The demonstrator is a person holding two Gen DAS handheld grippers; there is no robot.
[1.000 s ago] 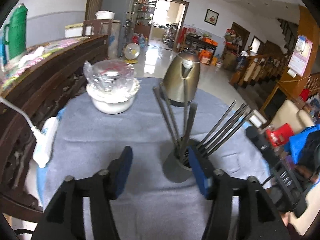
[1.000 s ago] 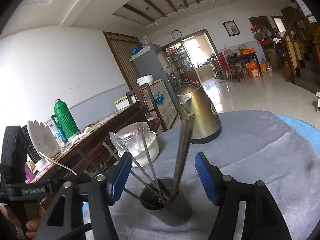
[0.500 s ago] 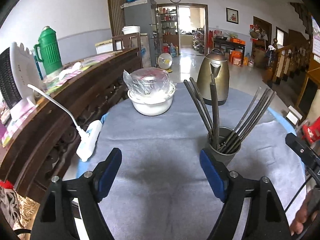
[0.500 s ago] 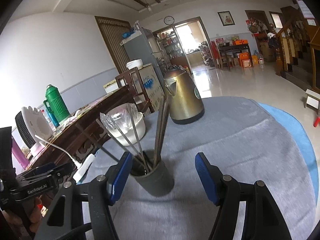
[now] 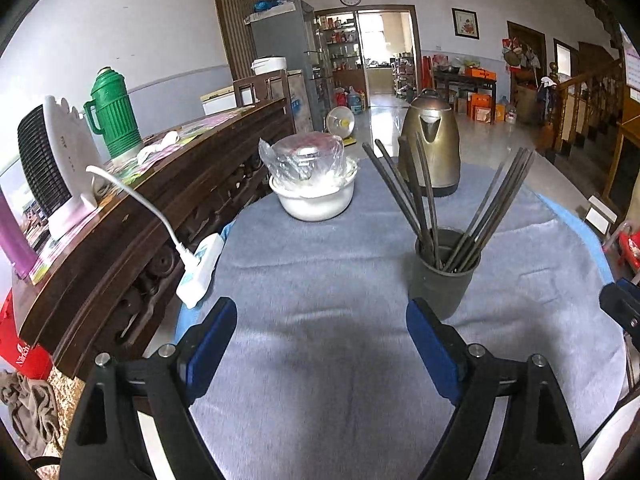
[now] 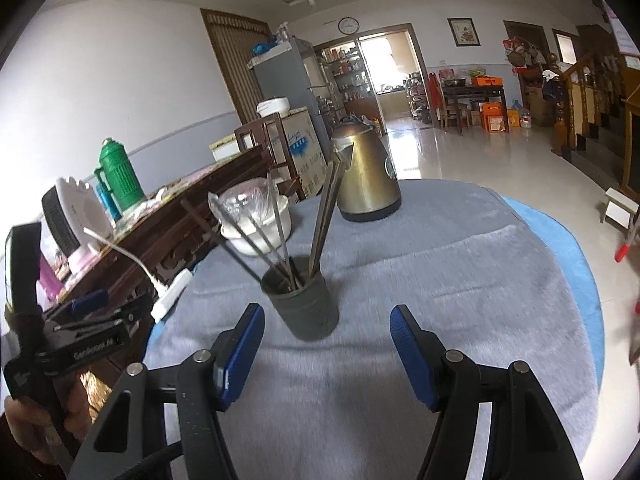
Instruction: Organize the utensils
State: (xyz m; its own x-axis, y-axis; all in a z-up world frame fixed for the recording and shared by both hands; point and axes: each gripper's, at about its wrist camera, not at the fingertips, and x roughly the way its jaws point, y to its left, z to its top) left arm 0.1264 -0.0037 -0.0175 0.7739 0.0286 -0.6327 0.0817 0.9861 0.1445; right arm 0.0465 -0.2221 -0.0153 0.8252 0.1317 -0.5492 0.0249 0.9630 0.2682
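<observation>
Left gripper (image 5: 320,340) back from cup (image 5: 440,280), jaws just widened, empty

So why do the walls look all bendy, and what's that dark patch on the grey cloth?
Left wrist view: the fisheye lens bows the room's edges, and the dark patch on the cloth is shadow between the open left gripper fingers. Right wrist view: same bending, doorway glaring white, cloth edge slightly smeared.

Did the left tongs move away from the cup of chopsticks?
Yes. The left tongs backed off; the cup, earlier between the opening jaws, now stands beyond the right one.
</observation>
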